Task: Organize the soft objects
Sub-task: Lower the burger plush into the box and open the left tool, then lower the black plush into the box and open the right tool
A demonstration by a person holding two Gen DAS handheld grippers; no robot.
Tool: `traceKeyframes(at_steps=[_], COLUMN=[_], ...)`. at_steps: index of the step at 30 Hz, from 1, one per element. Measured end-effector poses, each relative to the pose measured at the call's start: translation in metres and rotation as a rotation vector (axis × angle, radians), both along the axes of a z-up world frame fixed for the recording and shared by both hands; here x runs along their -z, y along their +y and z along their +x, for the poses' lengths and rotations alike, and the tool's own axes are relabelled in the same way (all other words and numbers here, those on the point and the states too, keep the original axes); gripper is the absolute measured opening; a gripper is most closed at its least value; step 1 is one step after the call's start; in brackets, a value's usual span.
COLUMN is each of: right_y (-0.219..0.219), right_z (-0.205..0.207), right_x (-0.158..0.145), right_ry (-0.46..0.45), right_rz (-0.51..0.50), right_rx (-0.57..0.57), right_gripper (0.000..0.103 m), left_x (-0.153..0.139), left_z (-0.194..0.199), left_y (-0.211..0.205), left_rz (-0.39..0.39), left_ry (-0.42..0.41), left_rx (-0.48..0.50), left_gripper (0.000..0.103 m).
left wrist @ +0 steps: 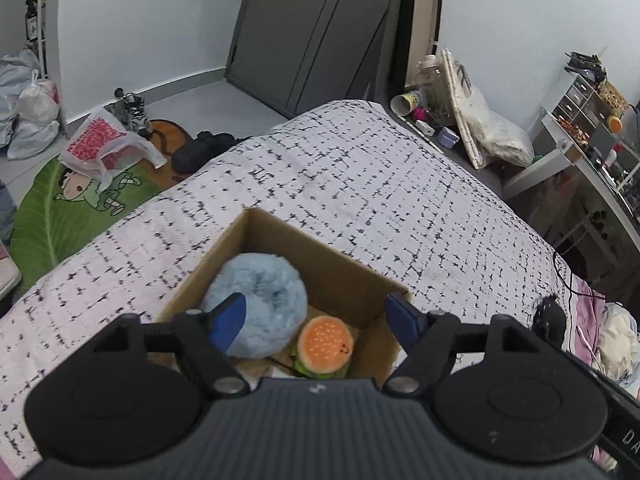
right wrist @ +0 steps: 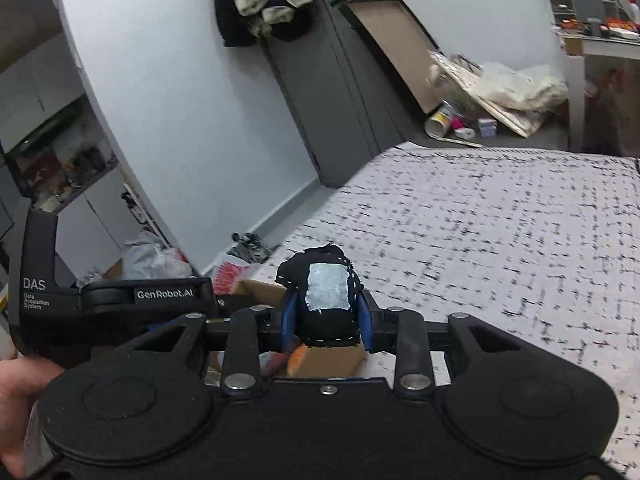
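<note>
An open cardboard box (left wrist: 340, 272) sits on the bed. Inside lie a fluffy light-blue plush (left wrist: 260, 300) and a small burger plush (left wrist: 325, 346). My left gripper (left wrist: 316, 320) is open and empty, hovering just above the box with its blue fingers either side of the toys. My right gripper (right wrist: 326, 318) is shut on a black soft pouch with a silver patch (right wrist: 326, 300), held above the box's edge (right wrist: 332, 362). The left gripper's body (right wrist: 120, 300) shows at the left of the right wrist view.
The bed (left wrist: 360, 184) has a white cover with black dashes. A green cartoon rug (left wrist: 72, 208), plastic bags (left wrist: 100, 144) and shoes lie on the floor left. Clutter and a bag (left wrist: 492, 128) lie past the bed's far corner. A desk (left wrist: 580, 168) stands right.
</note>
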State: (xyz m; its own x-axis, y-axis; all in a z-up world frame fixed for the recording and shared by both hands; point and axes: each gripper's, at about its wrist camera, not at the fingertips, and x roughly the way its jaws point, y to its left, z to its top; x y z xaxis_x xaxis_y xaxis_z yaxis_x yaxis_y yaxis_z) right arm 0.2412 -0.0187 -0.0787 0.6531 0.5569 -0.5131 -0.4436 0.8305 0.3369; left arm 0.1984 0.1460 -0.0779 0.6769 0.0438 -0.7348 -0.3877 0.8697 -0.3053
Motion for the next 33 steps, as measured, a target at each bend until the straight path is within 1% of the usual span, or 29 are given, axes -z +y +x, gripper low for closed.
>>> traceKeyframes(at_steps=[5, 9, 12, 13, 14, 15, 18, 20, 26, 33], right_y=[0.019, 0.034, 0.045, 0.048, 0.052, 0.055, 0.059, 0.056, 0.040, 0.008], right_z=[-0.004, -0.004, -0.006, -0.006, -0.006, -0.006, -0.007, -0.009, -0.021, -0.030], right_x=[0.002, 0.008, 0.010, 0.011, 0.013, 0.014, 0.018, 0.017, 0.008, -0.013], right_ry=[-0.006, 0.049, 0.052, 0.052, 0.053, 0.056, 0.074, 0.069, 0.055, 0.051], right_rz=[0.001, 0.034, 0.057, 0.067, 0.074, 0.073, 0.051, 0.044, 0.046, 0.059], right_rx=[-0.043, -0.068, -0.091, -0.101, -0.110, -0.110, -0.089, -0.077, -0.045, 0.007], right_gripper=[0.032, 0.033, 0.034, 0.043, 0.055, 0.058, 0.060, 0.067, 0.082, 0.088], left_x=[0.000, 0.002, 0.000, -0.002, -0.003, -0.004, -0.011, -0.016, -0.029, -0.053], left_z=[-0.012, -0.022, -0.028, -0.030, -0.032, -0.034, -0.039, -0.043, -0.053, -0.067], left_y=[0.012, 0.024, 0.031, 0.033, 0.034, 0.036, 0.038, 0.038, 0.032, 0.014], left_rz=[-0.012, -0.022, -0.017, -0.016, -0.014, -0.012, -0.005, 0.003, 0.025, 0.065], left_ry=[0.001, 0.008, 0.011, 0.012, 0.013, 0.015, 0.013, 0.002, -0.017, -0.038], left_rx=[-0.010, -0.022, -0.028, -0.029, -0.032, -0.036, -0.043, -0.037, -0.030, 0.005], left_gripper=[0.075, 0.075, 0.075, 0.075, 0.075, 0.075, 0.075, 0.075, 0.075, 0.076])
